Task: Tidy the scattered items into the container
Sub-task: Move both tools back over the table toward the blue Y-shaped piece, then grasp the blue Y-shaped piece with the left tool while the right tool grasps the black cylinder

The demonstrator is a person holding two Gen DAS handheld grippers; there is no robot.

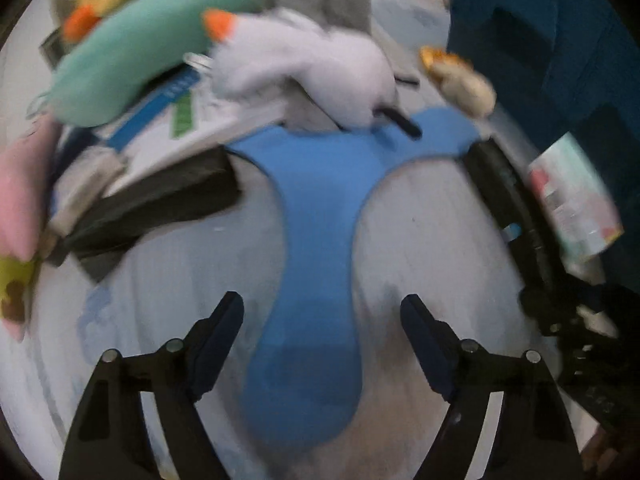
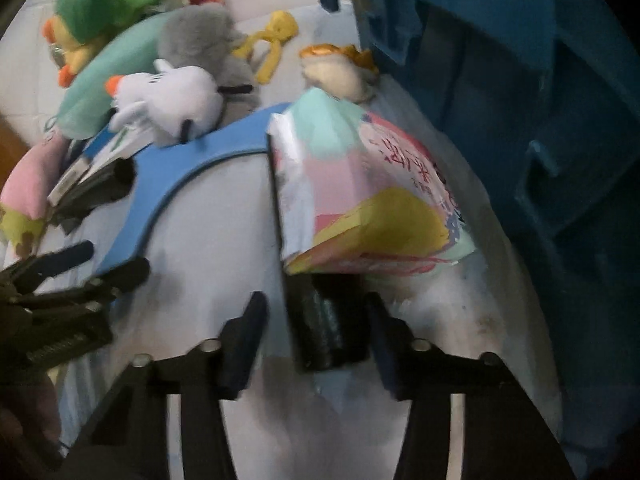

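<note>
My left gripper (image 1: 322, 312) is open, its fingers on either side of a flat blue Y-shaped piece (image 1: 320, 240) lying on the white surface. That blue piece also shows in the right wrist view (image 2: 168, 176). My right gripper (image 2: 316, 312) is open around the near end of a black box (image 2: 324, 320), with a colourful tissue pack (image 2: 360, 192) lying on top of that box. The blue crate (image 2: 520, 100) stands at the right. The right gripper shows at the right of the left view (image 1: 580, 320), and the left gripper at the left of the right view (image 2: 60, 280).
A pile of plush toys lies behind: a white one (image 1: 312, 68), a mint green one (image 1: 140, 52), a grey one (image 2: 200, 36), a green-and-yellow one (image 2: 92, 12) and a pink one (image 2: 32, 184). A black box (image 1: 160, 200), a yellow toy (image 2: 272, 40) and a small beige plush (image 2: 340, 72) lie nearby.
</note>
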